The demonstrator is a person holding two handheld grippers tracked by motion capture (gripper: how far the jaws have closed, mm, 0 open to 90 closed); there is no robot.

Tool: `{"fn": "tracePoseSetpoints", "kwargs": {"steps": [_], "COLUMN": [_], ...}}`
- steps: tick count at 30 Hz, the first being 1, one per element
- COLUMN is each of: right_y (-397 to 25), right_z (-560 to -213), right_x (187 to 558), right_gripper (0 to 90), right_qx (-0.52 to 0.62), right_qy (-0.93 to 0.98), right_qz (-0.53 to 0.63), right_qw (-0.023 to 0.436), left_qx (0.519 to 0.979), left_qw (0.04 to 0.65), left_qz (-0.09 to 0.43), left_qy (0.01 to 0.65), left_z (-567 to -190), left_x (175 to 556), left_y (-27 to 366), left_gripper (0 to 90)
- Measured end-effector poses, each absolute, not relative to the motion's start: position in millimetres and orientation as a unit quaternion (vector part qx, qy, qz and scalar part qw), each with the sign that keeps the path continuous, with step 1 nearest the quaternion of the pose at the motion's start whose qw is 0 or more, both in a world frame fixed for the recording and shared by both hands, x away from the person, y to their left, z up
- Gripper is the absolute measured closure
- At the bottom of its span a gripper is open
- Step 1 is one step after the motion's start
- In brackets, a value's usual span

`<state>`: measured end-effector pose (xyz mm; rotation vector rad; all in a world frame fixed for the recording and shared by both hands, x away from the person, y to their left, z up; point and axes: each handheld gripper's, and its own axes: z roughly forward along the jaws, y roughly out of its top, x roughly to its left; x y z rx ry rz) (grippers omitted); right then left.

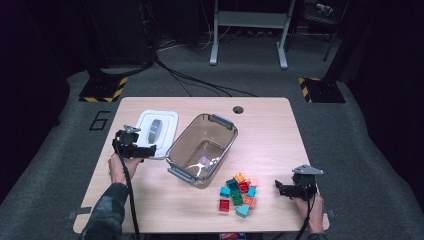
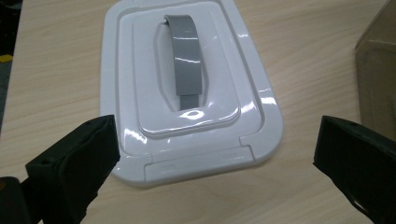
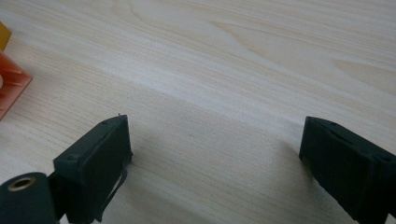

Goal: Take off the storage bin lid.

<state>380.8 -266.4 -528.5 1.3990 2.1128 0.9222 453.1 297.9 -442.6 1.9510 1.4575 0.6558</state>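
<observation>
A white lid (image 1: 157, 131) with a grey handle (image 2: 187, 60) lies flat at the table's left. Beside it stands an open, see-through brown bin (image 1: 202, 149), with nothing in it that I can make out. My left gripper (image 1: 146, 149) hovers open at the lid's (image 2: 187, 93) near edge, jaws spread wider than the lid. A pile of several coloured bricks (image 1: 238, 194) lies in front of the bin. My right gripper (image 1: 280, 189) stands open just right of the pile, over bare wood. An orange brick (image 3: 10, 84) shows at the left edge of the right gripper view.
The wooden table (image 1: 270, 130) has bare room at its right and near-left parts. A round cable hole (image 1: 238, 109) sits at the far edge. The bin's wall (image 2: 378, 70) rises to the right of the lid. Cables and stand legs lie on the floor beyond.
</observation>
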Motion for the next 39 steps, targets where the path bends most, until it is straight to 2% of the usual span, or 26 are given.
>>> {"fn": "tracePoseSetpoints", "kwargs": {"steps": [10,24,39], "right_y": [-266.3,-265.8,-266.0], "right_z": [-528.5,-528.3,-528.4], "right_x": [380.5,380.3,380.5], "right_gripper": [8.6,8.6,8.6], "right_qx": [0.504,0.504,0.503], "right_qy": [0.766,0.766,0.767], "right_qz": [0.333,0.334,0.334], "right_qw": [0.222,0.218,0.217], "left_qx": [0.741,0.743,0.716], "left_qw": [0.323,0.33,0.319], "left_qz": [0.254,0.264,0.266], "left_qy": [0.531,0.518,0.562], "left_z": [-433.7,-440.5,-467.2], "left_x": [433.0,413.5,402.9], "left_y": [299.0,307.8,358.7], "left_gripper": [0.2,0.2,0.2]}}
